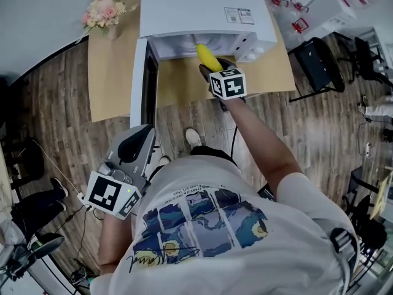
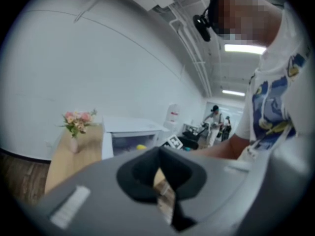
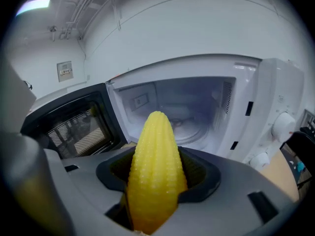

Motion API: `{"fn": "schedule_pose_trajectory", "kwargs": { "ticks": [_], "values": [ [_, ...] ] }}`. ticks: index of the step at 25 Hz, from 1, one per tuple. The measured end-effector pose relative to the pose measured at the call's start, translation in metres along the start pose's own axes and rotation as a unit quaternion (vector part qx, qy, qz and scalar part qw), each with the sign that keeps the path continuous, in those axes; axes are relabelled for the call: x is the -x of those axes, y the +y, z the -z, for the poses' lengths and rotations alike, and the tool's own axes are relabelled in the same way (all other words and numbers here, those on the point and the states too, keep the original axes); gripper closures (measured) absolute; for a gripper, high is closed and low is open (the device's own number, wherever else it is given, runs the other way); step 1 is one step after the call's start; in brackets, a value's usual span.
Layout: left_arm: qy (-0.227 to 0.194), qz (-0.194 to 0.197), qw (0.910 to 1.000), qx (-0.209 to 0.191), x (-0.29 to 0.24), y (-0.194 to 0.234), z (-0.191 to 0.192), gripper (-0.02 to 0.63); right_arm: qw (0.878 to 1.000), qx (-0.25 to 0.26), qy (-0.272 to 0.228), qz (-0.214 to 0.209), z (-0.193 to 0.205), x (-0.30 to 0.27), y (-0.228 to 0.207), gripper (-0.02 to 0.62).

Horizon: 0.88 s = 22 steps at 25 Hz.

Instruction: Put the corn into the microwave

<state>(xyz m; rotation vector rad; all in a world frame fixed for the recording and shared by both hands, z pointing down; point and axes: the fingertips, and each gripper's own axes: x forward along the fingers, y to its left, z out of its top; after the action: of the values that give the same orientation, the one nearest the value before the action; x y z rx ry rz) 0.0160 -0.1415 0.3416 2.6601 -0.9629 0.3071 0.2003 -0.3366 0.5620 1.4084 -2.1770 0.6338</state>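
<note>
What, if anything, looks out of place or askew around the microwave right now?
Nothing stands out. The microwave sits square on the table with its door swung open, the corn is clamped cleanly in the right gripper, tip toward the opening, and the flower vase stands upright.

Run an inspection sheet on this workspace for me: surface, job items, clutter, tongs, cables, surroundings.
Surface: tan table, standing on a wood floor.
Job's things: white microwave on the table, with its door swung open; corn held at the cavity mouth, not yet inside.
Clutter: flower vase at the table's far left corner.
Tongs: right tongs shut on the corn; left tongs shut, nothing between them, held low away from the table.
Cables: dark cable on the floor below the right arm.
Surroundings: black chairs and white boxes to the right.
</note>
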Motion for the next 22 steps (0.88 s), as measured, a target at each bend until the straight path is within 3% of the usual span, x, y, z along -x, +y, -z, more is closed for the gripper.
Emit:
{"fn": "schedule_pose_trajectory", "kwargs": {
  "ticks": [12, 22],
  "values": [
    [0.008, -0.119, 0.9923, 0.032, 0.010, 0.031, 0.004, 0.598, 0.998, 0.052, 0.004, 0.026, -0.038, -0.092, -0.041, 0.350],
    [0.024, -0.149, 0.9877, 0.038, 0.005, 0.050, 0.003, 0.598, 0.994, 0.088, -0.015, 0.061, -0.065, -0.136, -0.064, 0.350]
  ]
}}
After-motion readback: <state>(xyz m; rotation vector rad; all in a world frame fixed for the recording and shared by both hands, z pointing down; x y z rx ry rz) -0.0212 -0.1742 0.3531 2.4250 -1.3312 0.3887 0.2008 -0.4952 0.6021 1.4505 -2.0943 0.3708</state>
